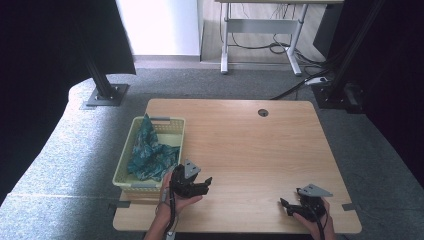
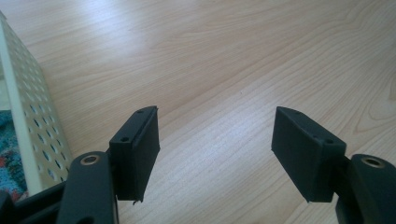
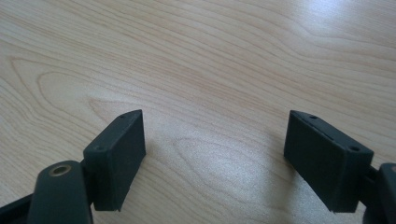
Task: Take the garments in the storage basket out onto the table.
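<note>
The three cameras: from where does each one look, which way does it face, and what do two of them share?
High view: above the person's side, facing forward and down on the light wooden table; both hands and grippers enter below.
Left gripper view: rides the left gripper, facing the tabletop; open jaws.
Right gripper view: rides the right gripper, facing bare wood; open jaws.
Shared: the pale yellow perforated plastic basket, high and left gripper views.

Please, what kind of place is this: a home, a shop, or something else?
Probably a lab or office set up for recording. A bare wooden table stands on grey carpet between black frame posts, and an office desk with loose cables stands behind.
</note>
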